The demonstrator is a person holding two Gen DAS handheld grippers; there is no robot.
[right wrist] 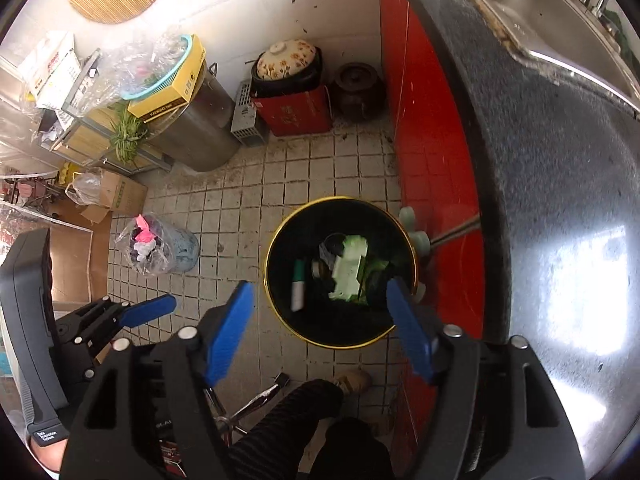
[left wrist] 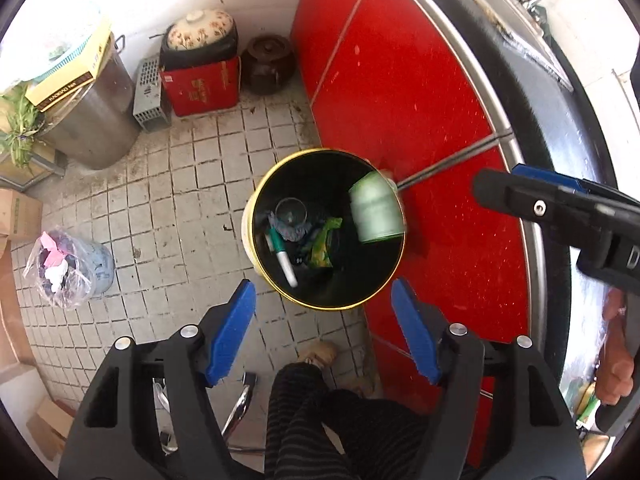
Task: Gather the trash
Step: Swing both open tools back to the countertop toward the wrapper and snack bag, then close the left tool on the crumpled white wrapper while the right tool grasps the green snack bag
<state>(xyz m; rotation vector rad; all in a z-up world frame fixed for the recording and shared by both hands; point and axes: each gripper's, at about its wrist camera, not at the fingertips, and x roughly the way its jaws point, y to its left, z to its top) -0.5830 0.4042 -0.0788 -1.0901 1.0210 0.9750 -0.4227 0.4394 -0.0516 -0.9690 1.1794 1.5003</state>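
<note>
A black bin with a gold rim (left wrist: 325, 229) stands on the tiled floor (left wrist: 192, 184), tight against the red cabinet front (left wrist: 400, 92) on its right. Inside lie a clear plastic cup (left wrist: 291, 212), a crumpled blue-grey scrap (left wrist: 288, 231), a green-and-white marker pen (left wrist: 283, 257) and a green snack wrapper (left wrist: 323, 245). A pale green cup-shaped piece (left wrist: 376, 208), blurred, sits at the bin's far right rim; from the right wrist a pale green flat piece (right wrist: 349, 270) shows in the middle of the bin, also blurred.

The left gripper (left wrist: 323, 334) hangs over the bin's near edge, jaws spread apart with nothing between them. The right gripper (right wrist: 320, 330) hangs likewise above the bin, jaws wide and empty.

To the left on the floor, a small blue-grey bin lined with a clear bag (left wrist: 70, 270) holds pink and white paper scraps. At the far wall stands a tall steel pot (left wrist: 94, 120) with a yellow box (left wrist: 70, 76) on top, its side reading "KADIOAO"; the rest is too small to read. Beside it are a grey vented box (left wrist: 149, 94), a red carton with gold lettering (left wrist: 202, 88) that cannot be made out, carrying a floral-lidded pot (left wrist: 200, 30), and a brown lidded jar (left wrist: 269, 64). A strap near the right gripper reads "Data Acquisition System" (right wrist: 47, 436).
</note>
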